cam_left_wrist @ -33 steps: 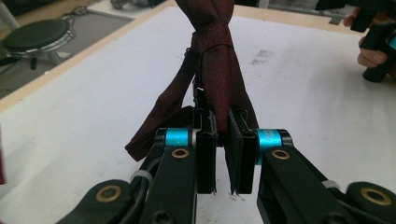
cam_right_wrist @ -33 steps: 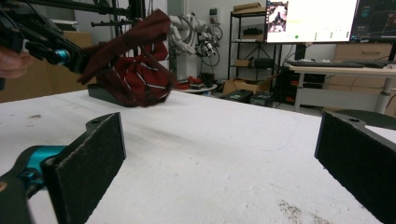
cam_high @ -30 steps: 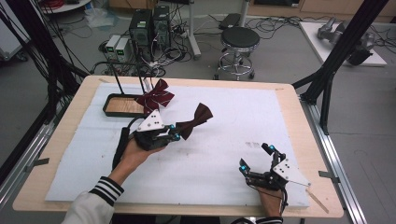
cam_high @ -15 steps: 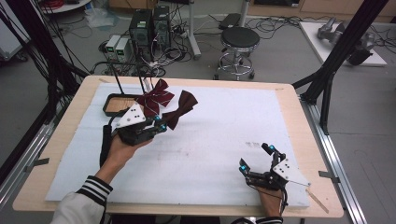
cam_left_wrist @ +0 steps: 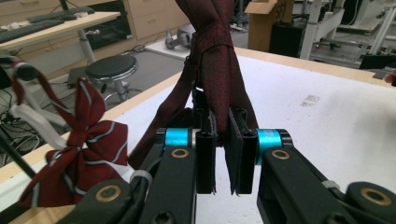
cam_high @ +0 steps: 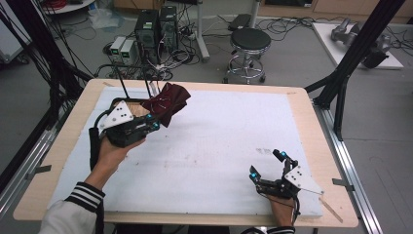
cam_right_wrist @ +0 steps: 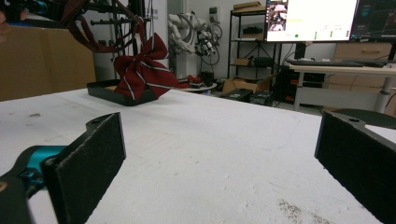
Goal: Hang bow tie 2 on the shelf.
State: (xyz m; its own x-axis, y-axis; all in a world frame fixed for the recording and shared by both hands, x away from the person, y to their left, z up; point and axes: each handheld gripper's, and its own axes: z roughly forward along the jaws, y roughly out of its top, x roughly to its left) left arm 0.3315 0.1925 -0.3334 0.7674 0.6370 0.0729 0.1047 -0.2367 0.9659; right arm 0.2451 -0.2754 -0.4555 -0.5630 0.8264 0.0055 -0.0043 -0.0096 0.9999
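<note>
Now carrying: left claw (cam_left_wrist: pixel 219 140) grips dark red bow tie (cam_high: pixel 170 101) | right claw (cam_right_wrist: pixel 219 154) open | next: hang it on rack (cam_high: pixel 134 80) beside striped bow tie (cam_left_wrist: pixel 81 154).

Right gripper (cam_right_wrist: pixel 219 163): jaws wide apart, nothing btwn pads, low over white table cover (cam_right_wrist: pixel 210 154). Left pad near bottom-left w/ teal fitting, right pad at right edge. Striped red bow tie (cam_right_wrist: pixel 142 65) hangs far left-centre, lower end touching black tray (cam_right_wrist: pixel 100 91) at table's far edge. Dark red cloth (cam_right_wrist: pixel 77 14) top-left. Bkgd: monitor (cam_right_wrist: pixel 310 18) lit, top right; desk (cam_right_wrist: pixel 345 70) beneath; shelving, boxes behind.
</note>
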